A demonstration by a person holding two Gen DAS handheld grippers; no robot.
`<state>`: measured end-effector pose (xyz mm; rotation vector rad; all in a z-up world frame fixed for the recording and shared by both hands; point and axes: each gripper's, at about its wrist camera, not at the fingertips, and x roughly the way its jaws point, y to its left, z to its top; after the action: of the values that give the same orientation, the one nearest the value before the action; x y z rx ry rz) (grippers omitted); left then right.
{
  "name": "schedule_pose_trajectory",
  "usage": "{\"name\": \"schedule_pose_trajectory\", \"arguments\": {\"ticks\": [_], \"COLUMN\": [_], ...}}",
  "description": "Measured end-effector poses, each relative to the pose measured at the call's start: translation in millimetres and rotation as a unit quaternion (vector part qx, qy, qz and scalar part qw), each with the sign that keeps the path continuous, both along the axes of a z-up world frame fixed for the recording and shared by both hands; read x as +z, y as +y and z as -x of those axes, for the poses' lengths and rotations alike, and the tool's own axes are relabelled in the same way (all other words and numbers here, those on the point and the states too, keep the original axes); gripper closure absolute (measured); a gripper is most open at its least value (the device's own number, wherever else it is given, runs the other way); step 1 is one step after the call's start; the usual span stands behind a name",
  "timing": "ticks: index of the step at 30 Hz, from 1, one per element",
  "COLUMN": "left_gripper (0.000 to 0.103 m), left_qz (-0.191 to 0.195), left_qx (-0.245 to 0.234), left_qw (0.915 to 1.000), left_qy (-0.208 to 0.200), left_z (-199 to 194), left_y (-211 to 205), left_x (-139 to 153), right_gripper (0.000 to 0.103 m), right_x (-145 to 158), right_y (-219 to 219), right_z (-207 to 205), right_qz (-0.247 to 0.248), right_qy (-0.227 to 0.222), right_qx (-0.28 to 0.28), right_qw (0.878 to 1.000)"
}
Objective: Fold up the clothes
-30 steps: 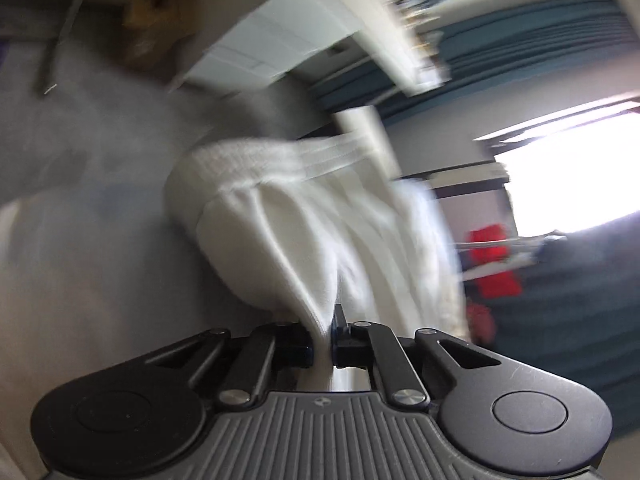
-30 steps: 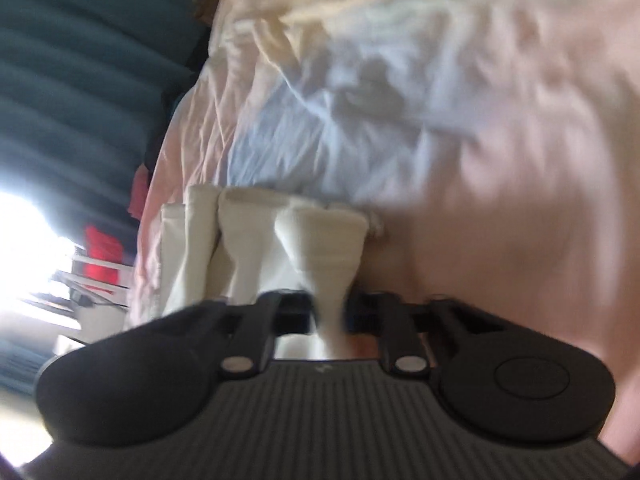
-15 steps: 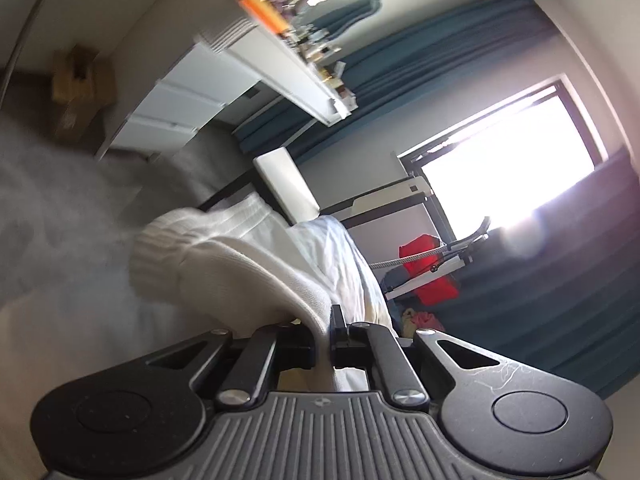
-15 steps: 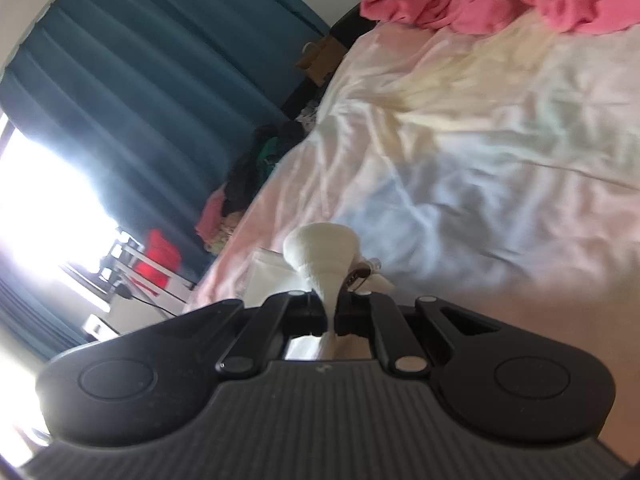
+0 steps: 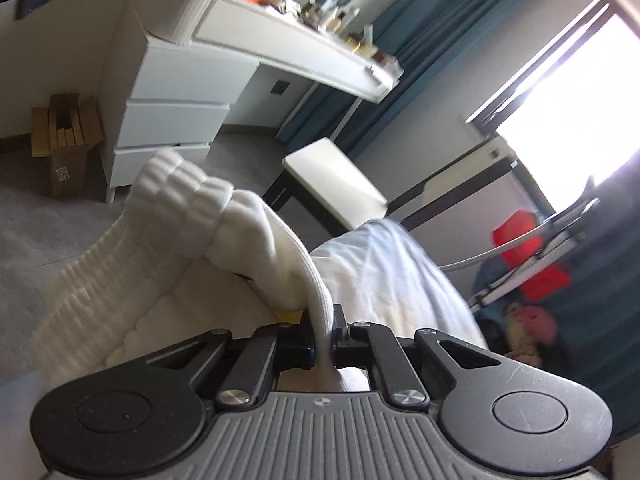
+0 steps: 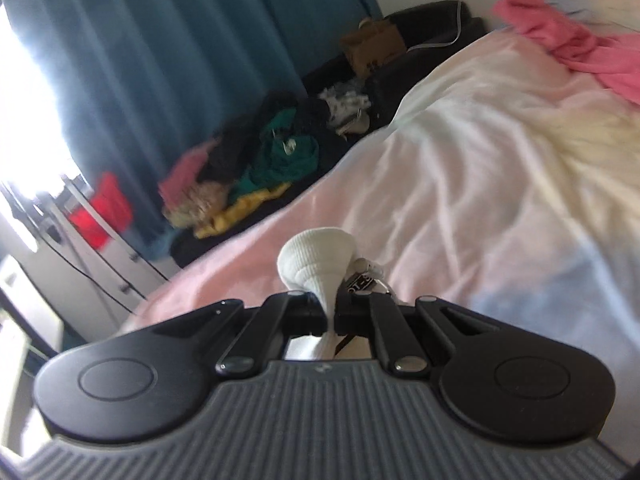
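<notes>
Lifted higher since earlier frame: white ribbed knit garment [image 5: 192,216], pinched by left gripper [image 5: 323,334] and right gripper [image 6: 333,308]; brown cardboard box [image 5: 66,142] on floor, contents unclear.

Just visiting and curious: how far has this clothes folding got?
Nothing looks folded yet. In hand: the left tool and the right tool are each clamped on a bunch of a white ribbed garment, lifted over the bed. Left to do: the folds themselves, and the pink garment lies loose.

A clothes pile [image 6: 256,160] lies left of the bed [image 6: 500,168], before the curtain [image 6: 180,52].
</notes>
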<state>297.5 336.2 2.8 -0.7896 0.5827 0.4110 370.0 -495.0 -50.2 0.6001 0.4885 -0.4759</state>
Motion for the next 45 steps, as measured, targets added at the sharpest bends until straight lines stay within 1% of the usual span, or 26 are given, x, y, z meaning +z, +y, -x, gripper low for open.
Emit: {"name": "schedule_pose_trajectory", "arguments": {"ticks": [2, 4, 6, 9, 11, 12, 13, 14, 16, 17, 18, 19, 23, 25, 27, 29, 30, 32, 35, 38, 40, 41, 42, 43, 44, 45], "left_gripper": [0.095, 0.093, 0.092, 0.088, 0.083, 0.074, 0.066, 0.063, 0.048, 0.043, 0.037, 0.036, 0.031, 0.029, 0.028, 0.027, 0.027, 0.027, 0.028, 0.034, 0.045, 0.048, 0.053, 0.065, 0.071, 0.081], "left_qz": [-0.017, -0.04, -0.051, -0.058, -0.062, -0.064, -0.063, -0.058, -0.044, -0.037, -0.027, -0.017, 0.023, 0.047, 0.087, 0.125, 0.146, 0.171, 0.143, 0.153, 0.17, 0.179, 0.187, 0.184, 0.172, 0.159], "left_qx": [-0.006, -0.009, -0.006, -0.01, -0.021, -0.026, -0.033, -0.039, -0.046, -0.046, -0.044, -0.043, -0.038, -0.029, -0.002, 0.007, 0.005, -0.012, 0.001, 0.032, 0.062, 0.072, 0.082, 0.087, 0.086, 0.083], "left_qw": [0.9996, 0.9982, 0.9971, 0.9967, 0.9966, 0.9965, 0.9965, 0.9968, 0.9979, 0.9983, 0.9987, 0.9989, 0.9984, 0.9975, 0.9949, 0.9911, 0.9884, 0.9846, 0.9894, 0.9874, 0.983, 0.9808, 0.9786, 0.979, 0.9813, 0.9837], "left_qy": [0.023, 0.044, 0.055, 0.057, 0.05, 0.048, 0.045, 0.038, 0.017, 0.008, -0.001, -0.009, -0.035, -0.044, -0.052, -0.046, -0.039, -0.034, -0.025, -0.027, -0.03, -0.026, -0.023, -0.014, -0.005, 0.001], "left_z": [-32, -55, -65, -63, -55, -50, -42, -31, -1, 15, 32, 48, 112, 141, 168, 178, 176, 165, 147, 126, 115, 109, 104, 99, 85, 80], "left_y": [-6, -14, -19, -22, -21, -21, -19, -18, -17, -17, -16, -15, -14, -13, -9, -7, -4, -3, 2, 18, 32, 37, 43, 46, 48, 50], "left_x": [-16, -33, -45, -50, -46, -44, -41, -38, -30, -26, -25, -24, -29, -36, -47, -58, -63, -73, -82, -99, -108, -108, -107, -105, -98, -92], "right_gripper": [0.098, 0.097, 0.097, 0.094, 0.089, 0.078, 0.069, 0.067, 0.054, 0.052, 0.046, 0.037, 0.038, 0.027, 0.027, 0.027, 0.027, 0.027, 0.027, 0.028, 0.028, 0.029, 0.036, 0.043, 0.048, 0.062], "right_x": [-22, -41, -55, -56, -50, -46, -43, -39, -32, -28, -24, -20, -20, -31, -47, -63, -70, -81, -96, -110, -115, -116, -116, -116, -115, -114], "right_y": [2, 3, 4, 4, -1, -3, -5, -8, -11, -12, -11, -9, -8, -10, -11, -11, -10, -9, -8, -10, -12, -12, -12, -12, -12, -12], "right_z": [-29, -48, -55, -52, -47, -43, -35, -27, -5, 10, 26, 43, 111, 140, 165, 181, 182, 181, 166, 145, 129, 121, 113, 105, 98, 94], "right_qz": [0.014, 0.025, 0.03, 0.025, 0.013, 0.003, -0.012, -0.029, -0.059, -0.071, -0.077, -0.082, -0.127, -0.169, -0.217, -0.25, -0.26, -0.277, -0.279, -0.273, -0.258, -0.247, -0.237, -0.228, -0.224, -0.224], "right_qy": [0.026, 0.035, 0.048, 0.045, 0.046, 0.051, 0.047, 0.042, 0.024, 0.009, -0.003, -0.015, -0.052, -0.053, -0.059, -0.065, -0.067, -0.073, -0.079, -0.091, -0.1, -0.106, -0.107, -0.102, -0.097, -0.095], "right_qx": [-0.001, 0.0, 0.001, 0.005, 0.004, 0.002, 0.001, 0.001, 0.001, 0.002, 0.001, 0.0, -0.006, -0.011, -0.025, -0.034, -0.031, -0.021, -0.016, -0.018, -0.015, -0.011, -0.009, -0.011, -0.018, -0.026], "right_qw": [1.0, 0.999, 0.998, 0.999, 0.999, 0.999, 0.999, 0.999, 0.998, 0.997, 0.997, 0.996, 0.99, 0.984, 0.974, 0.965, 0.963, 0.958, 0.957, 0.958, 0.961, 0.963, 0.966, 0.968, 0.97, 0.97]}}
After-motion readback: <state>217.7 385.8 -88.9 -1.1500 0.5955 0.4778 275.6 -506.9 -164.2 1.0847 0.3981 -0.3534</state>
